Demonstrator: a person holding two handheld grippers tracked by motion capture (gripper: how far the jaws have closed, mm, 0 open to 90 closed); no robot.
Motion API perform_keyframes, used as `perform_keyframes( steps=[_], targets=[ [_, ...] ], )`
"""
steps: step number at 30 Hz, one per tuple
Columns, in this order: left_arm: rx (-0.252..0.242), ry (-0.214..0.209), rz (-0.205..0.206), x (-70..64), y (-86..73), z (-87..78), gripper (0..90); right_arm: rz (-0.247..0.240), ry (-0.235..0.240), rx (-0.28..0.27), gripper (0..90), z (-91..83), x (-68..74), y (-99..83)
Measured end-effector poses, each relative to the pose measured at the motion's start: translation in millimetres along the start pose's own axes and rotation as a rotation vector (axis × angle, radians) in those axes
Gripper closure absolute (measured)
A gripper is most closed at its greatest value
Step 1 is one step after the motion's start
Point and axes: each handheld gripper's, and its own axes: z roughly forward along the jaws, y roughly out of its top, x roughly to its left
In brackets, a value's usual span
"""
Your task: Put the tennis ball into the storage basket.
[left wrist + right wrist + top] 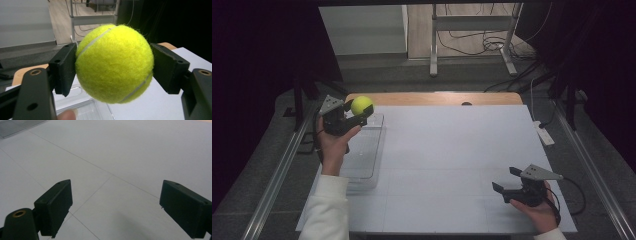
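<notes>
While the left tool [354, 116] was clamped across the tennis ball [362, 105], held above the far end of the clear tray [364, 165] at the bench's [452, 150] left edge, a low, gentle release was judged best. The right tool [507, 186] was held apart, empty, near the front right.
</notes>
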Motion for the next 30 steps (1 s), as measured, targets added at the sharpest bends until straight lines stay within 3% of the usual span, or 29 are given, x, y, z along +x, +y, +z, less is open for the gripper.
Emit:
perform_keyframes(
  steps=[14, 30],
  targets=[
    [0.013, 0.033, -0.005, 8.2, -2.1, 0.3, 27.1, 0.001, -0.002, 0.003, 11.6, 1.0, 0.3, -0.3],
    [0.096, 0.065, -0.016, 21.3, -6.8, 8.1, 27.1, 0.009, 0.005, -0.005, 11.6, 0.1, -0.4, -0.5]
  ],
)
